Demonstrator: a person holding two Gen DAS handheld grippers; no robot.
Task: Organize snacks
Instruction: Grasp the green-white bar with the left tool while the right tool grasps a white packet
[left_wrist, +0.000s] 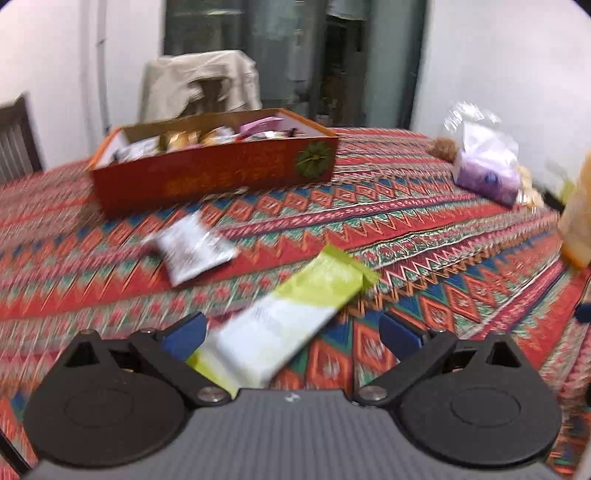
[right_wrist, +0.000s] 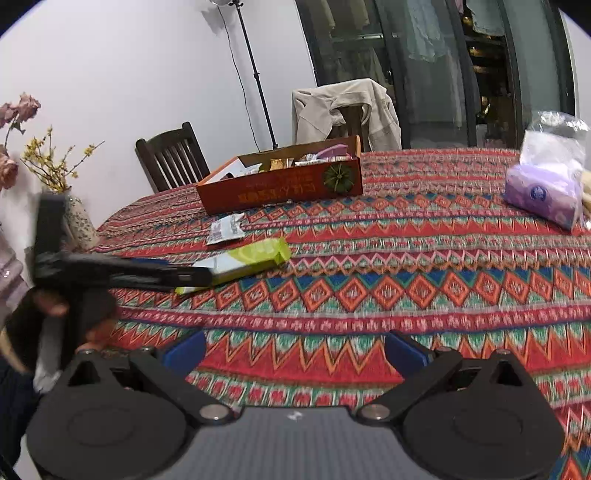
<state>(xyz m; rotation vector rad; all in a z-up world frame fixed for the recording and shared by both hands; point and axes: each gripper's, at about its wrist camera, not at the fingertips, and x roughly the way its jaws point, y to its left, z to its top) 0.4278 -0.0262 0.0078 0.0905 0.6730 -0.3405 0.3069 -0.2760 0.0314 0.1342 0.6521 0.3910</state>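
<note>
Left tool (left_wrist: 291, 334) gapes wide, green packet (left_wrist: 295, 314) lying between its jaws on the worktop (left_wrist: 424, 229), ungripped. Right tool (right_wrist: 295, 350), open too, holds nothing. Silver sachet (left_wrist: 194, 249) next, red box (left_wrist: 214, 162) beyond; only the right view shows flowers (right_wrist: 22, 147).

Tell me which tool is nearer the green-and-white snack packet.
Left. The left tool has the green-and-white snack packet between its open fingers; the right tool hovers apart over bare tablecloth.
</note>
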